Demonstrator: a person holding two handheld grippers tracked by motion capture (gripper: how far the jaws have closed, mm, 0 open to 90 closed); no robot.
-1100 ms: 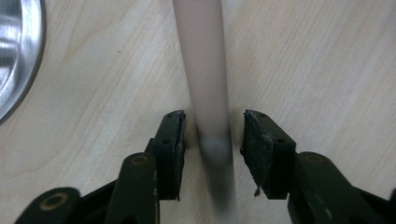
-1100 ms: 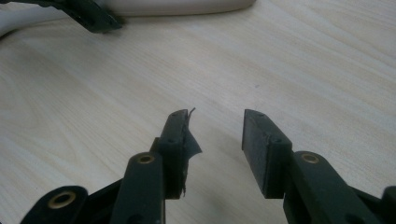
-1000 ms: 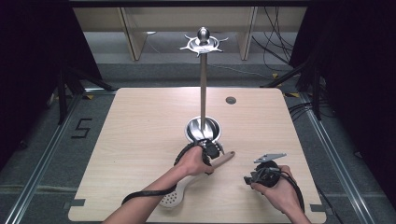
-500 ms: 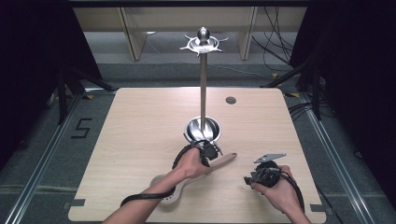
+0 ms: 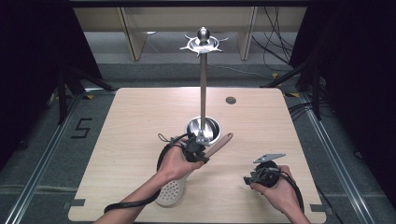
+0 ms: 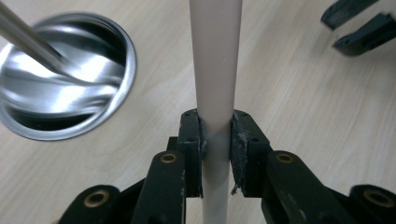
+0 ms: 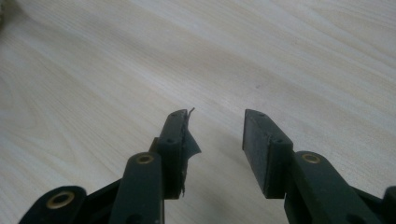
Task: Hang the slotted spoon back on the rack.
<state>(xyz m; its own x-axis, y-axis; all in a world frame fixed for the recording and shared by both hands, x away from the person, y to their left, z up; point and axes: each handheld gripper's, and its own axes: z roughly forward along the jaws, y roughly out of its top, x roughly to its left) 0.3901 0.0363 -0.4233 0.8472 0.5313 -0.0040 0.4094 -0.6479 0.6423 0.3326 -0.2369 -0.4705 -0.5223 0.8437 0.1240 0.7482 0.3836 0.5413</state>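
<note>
Right gripper hovers agape over bare table at the near edge, while farther in the left gripper clamps the beige skimmer by its handle, just beside the steel stand

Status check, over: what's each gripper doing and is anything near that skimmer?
Left gripper shut on skimmer handle. Right gripper open, empty, over bare table. Steel stand base close beside the handle; pole upright.
</note>
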